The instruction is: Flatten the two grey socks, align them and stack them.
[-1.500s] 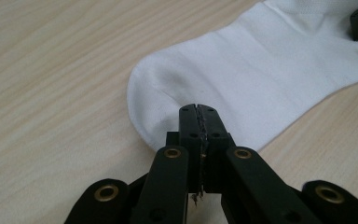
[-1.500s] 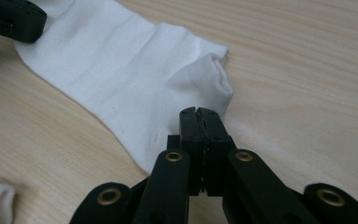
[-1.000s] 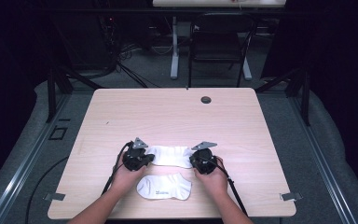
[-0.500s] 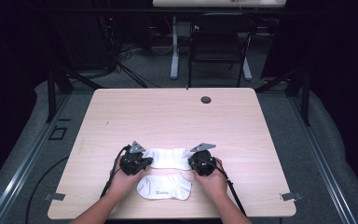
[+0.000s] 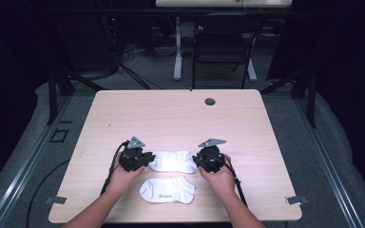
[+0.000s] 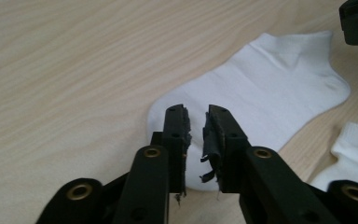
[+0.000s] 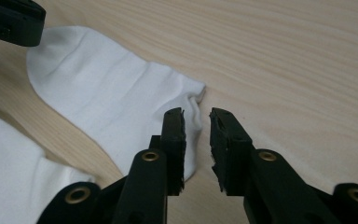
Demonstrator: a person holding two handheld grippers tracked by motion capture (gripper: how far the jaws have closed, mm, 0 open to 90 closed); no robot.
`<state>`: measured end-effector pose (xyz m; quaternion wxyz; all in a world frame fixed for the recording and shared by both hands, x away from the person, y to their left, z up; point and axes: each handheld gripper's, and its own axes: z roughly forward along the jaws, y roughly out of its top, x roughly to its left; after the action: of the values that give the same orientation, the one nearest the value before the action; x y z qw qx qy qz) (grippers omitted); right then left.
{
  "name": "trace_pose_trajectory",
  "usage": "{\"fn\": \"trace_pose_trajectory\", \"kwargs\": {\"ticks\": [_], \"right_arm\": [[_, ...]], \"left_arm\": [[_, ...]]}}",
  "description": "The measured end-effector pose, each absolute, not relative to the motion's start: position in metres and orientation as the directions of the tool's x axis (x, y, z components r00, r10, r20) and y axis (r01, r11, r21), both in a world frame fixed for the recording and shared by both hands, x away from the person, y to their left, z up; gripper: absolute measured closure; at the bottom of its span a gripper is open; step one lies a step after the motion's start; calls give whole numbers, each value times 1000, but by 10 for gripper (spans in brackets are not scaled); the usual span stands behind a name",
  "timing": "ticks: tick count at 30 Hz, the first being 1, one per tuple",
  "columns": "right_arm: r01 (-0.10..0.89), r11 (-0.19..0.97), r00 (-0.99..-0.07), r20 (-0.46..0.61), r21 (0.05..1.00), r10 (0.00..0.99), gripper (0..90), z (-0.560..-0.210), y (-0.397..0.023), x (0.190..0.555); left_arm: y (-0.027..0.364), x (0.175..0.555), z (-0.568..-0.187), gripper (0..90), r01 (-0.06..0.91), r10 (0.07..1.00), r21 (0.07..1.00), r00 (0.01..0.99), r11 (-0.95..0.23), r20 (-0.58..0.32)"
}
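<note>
Both tongs have just been opening. The left gripper [image 5: 145, 159] stands a narrow gap apart over one end of the far sock [image 5: 173, 161], gripping nothing. The right gripper [image 5: 200, 159] is likewise slightly parted at the other end. The near sock [image 5: 167, 190] lies just behind both.

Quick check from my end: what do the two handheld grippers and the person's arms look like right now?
Both are black. The left gripper and right gripper each carry a grey three-cornered plate on top and trail a black cable. Each has two black jaws with brass-coloured rivets; the left's pads look frayed. The forearms are bare, no sleeves in view.
</note>
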<state>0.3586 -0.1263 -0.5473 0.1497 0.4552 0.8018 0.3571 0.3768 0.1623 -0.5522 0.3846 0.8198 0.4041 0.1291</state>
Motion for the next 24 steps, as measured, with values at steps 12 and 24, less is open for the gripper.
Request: {"fn": "trace_pose_trajectory", "kwargs": {"ticks": [12,24], "right_arm": [[664,310,-521,123,681,845,660,-550,-125,382],[677,323,-531,136,661,836,654,-560,-113,389]], "left_arm": [[169,404,-563,651,623,800,688,591,-372,-103],[165,405,-568,687,631,788,669,606,-393,-108]]}}
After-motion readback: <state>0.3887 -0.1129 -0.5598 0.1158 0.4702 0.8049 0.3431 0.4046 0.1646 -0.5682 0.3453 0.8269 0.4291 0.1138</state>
